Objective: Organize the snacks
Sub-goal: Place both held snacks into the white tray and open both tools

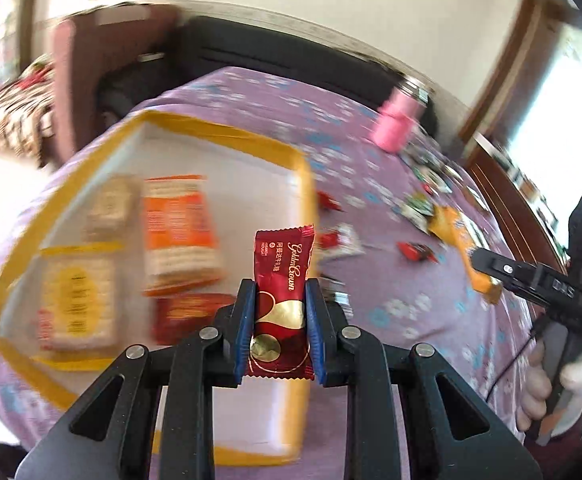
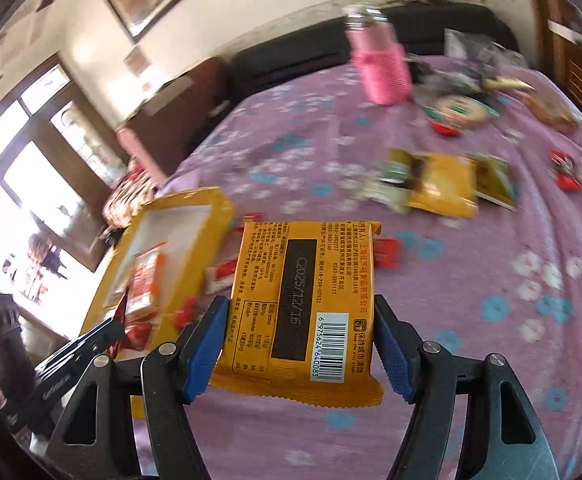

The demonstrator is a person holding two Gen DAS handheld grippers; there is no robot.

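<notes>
My left gripper (image 1: 281, 308) is shut on a dark red Golden Crown candy packet (image 1: 283, 280), held above the near right part of a white tray with a yellow rim (image 1: 227, 134). The tray holds an orange cracker pack (image 1: 179, 232), yellow biscuit packs (image 1: 77, 304) and a red packet (image 1: 187, 312). My right gripper (image 2: 301, 344) is shut on a yellow snack packet (image 2: 303, 304), held above the purple cloth, right of the tray (image 2: 187, 208). The right gripper also shows in the left wrist view (image 1: 487, 266) with the yellow packet (image 1: 457, 240).
Loose snacks lie on the purple flowered tablecloth (image 2: 491, 280): a yellow packet (image 2: 443, 190), red candies (image 2: 567, 172) and green packets (image 1: 419, 204). A pink bottle (image 2: 383, 68) stands at the far side. A black sofa (image 1: 275, 52) is behind the table.
</notes>
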